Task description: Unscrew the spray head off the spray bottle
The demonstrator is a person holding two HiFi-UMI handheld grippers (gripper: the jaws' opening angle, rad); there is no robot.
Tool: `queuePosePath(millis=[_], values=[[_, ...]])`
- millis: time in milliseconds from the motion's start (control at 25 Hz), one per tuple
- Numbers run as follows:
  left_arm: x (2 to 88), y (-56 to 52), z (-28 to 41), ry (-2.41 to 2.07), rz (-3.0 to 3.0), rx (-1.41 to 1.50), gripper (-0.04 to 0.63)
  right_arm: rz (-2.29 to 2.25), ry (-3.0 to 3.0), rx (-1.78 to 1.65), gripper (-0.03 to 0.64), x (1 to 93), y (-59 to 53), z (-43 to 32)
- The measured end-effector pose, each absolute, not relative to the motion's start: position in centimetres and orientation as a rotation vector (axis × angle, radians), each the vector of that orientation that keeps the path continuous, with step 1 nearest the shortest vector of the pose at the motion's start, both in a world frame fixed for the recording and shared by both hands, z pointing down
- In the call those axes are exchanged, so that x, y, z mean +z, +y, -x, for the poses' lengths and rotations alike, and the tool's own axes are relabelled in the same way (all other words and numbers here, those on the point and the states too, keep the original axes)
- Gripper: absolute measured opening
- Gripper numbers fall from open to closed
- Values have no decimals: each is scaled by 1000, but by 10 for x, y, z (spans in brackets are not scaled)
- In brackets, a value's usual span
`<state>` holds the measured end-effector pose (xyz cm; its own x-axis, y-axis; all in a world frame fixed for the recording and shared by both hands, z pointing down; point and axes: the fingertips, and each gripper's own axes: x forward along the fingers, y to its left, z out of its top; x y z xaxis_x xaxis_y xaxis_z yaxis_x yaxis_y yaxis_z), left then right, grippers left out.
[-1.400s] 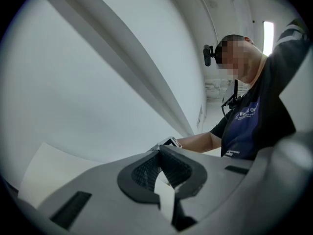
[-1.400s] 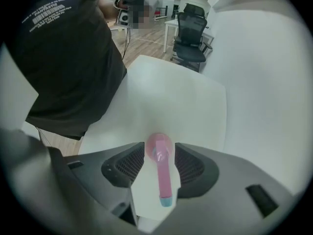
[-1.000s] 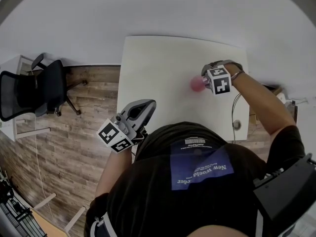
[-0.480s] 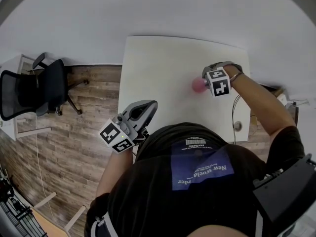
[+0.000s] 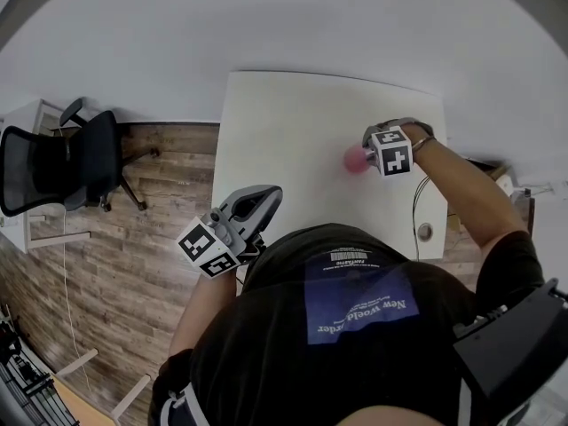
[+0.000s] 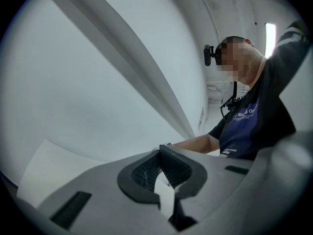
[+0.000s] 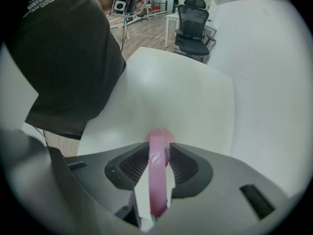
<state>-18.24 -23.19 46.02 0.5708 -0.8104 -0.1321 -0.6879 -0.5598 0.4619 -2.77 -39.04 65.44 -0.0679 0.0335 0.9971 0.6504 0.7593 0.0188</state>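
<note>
On the white table (image 5: 293, 122) stands a pink spray bottle (image 5: 355, 159), right of the middle. My right gripper (image 5: 371, 154) points straight down over it. In the right gripper view the pink spray head (image 7: 157, 180) runs up between the two pads, and the bottle's round body (image 7: 157, 132) shows below. The right gripper (image 7: 157, 155) has just been closing, and its pads press on the spray head from both sides. My left gripper (image 5: 264, 199) hangs off the table's near left edge, by my body. Its pads (image 6: 159, 153) are shut together on nothing.
A black office chair (image 5: 62, 162) stands on the wooden floor to the left, also visible in the right gripper view (image 7: 191, 28). A round cable hole (image 5: 425, 231) sits near the table's right front corner. A white wall lies behind the table.
Both grippers stay where they were, the right one still over the pink bottle. Only the head view has shifted slightly.
</note>
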Motion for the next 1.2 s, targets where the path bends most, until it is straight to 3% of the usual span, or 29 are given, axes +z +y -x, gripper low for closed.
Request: queuePosePath(millis=[360, 960, 1080, 1200], values=[[453, -226, 183, -1208, -2459, -496, 3, 430, -1752, -452, 127, 621, -393, 24], [428, -243, 171, -1122, -2525, -467, 6, 158, -2532, 112, 127, 487, -384, 26], [421, -246, 168, -1086, -2558, -434, 27, 154, -2670, 235, 127, 457, -377, 30], [412, -250, 162, -1043, -2591, -410, 92, 177, -2769, 326, 127, 435, -370, 29]])
